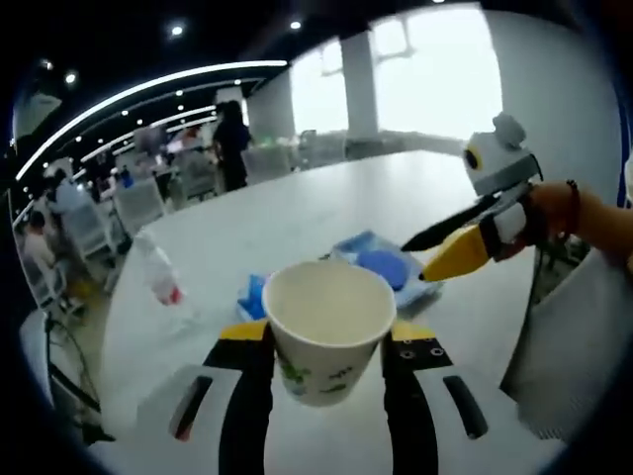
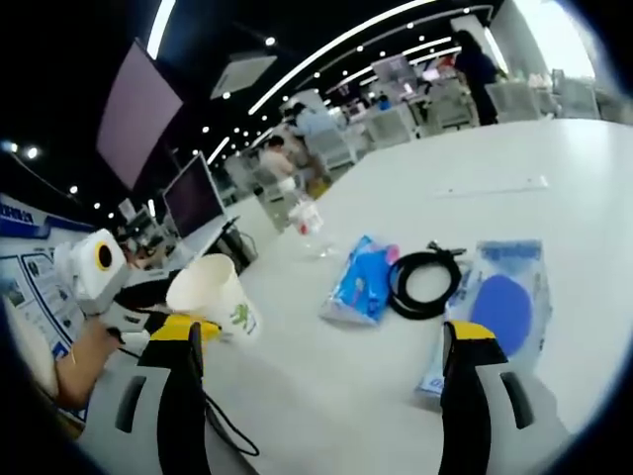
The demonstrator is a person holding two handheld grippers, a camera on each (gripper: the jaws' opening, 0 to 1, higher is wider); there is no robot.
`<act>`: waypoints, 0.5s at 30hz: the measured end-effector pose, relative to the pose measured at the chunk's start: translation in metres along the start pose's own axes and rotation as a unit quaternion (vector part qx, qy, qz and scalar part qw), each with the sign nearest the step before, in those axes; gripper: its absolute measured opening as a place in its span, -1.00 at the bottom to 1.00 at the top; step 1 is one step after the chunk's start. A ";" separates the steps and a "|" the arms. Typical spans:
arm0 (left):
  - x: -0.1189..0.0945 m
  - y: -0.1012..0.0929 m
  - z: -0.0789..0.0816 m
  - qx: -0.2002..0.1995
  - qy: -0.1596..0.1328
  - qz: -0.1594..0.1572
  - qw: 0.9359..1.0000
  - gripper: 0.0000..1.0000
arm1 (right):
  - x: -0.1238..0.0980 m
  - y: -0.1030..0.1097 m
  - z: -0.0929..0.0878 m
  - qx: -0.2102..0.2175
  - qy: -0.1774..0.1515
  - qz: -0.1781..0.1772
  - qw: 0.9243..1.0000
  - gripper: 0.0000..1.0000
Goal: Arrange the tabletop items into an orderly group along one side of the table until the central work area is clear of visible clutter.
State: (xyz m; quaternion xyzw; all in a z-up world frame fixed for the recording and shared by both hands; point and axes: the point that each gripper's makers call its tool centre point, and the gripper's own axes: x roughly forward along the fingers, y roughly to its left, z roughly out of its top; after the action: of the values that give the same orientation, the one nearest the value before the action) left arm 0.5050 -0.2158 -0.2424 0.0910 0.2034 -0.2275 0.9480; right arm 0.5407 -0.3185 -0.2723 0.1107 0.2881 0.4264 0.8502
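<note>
In the left gripper view we see the left tool (image 1: pixel 326 361) clenched on a white paper cup (image 1: pixel 326 332), held above the white counter (image 1: pixel 297 218). The right tool (image 2: pixel 321 346) stands released – its jaws are wide apart, nothing between them. On the counter lie a blue packet (image 2: pixel 361 280), a coiled black cable (image 2: pixel 425 282), a clear bag with a blue disc (image 2: pixel 506 302) and, farther away, a plastic bottle (image 2: pixel 307 220)

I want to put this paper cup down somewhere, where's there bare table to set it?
Bare table lies beyond the coiled black cable, out to the far edge, and near the right gripper below the blue packet. It is crowded where packet, cable and clear bag with blue disc cluster. The left gripper holds the paper cup.
</note>
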 end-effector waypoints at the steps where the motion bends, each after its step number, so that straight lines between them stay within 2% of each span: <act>1: -0.001 0.002 0.002 -0.003 -0.003 0.002 1.000 -0.19 | 0.000 0.000 0.000 0.001 0.000 0.001 1.000 0.99; 2: -0.001 0.003 0.003 -0.004 -0.005 0.004 1.000 -0.19 | 0.000 0.001 0.000 0.003 -0.001 0.001 1.000 0.99; 3: 0.001 0.010 0.008 -0.020 -0.024 0.016 0.999 -0.19 | 0.001 0.003 0.000 0.008 -0.002 0.006 1.000 0.99; 4: 0.002 0.010 0.004 -0.041 -0.009 0.015 0.999 -0.19 | 0.001 0.005 0.000 0.012 -0.002 0.010 1.000 0.99; 7: -0.002 0.017 0.011 -0.012 -0.019 0.029 0.999 -0.19 | 0.001 0.007 0.002 0.010 -0.007 0.013 1.000 0.99; 8: -0.003 0.020 0.010 -0.012 -0.014 0.035 0.999 -0.19 | 0.002 0.007 0.003 0.010 -0.011 0.013 1.000 0.99; 15: -0.010 0.030 0.012 -0.032 -0.029 0.050 0.998 -0.19 | 0.006 0.015 0.014 -0.007 -0.032 0.022 0.999 0.99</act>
State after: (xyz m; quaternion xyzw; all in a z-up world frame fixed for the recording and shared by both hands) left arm 0.5155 -0.1886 -0.2252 0.0636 0.1778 -0.1752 0.9663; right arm 0.5416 -0.3034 -0.2565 0.1251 0.2556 0.4436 0.8499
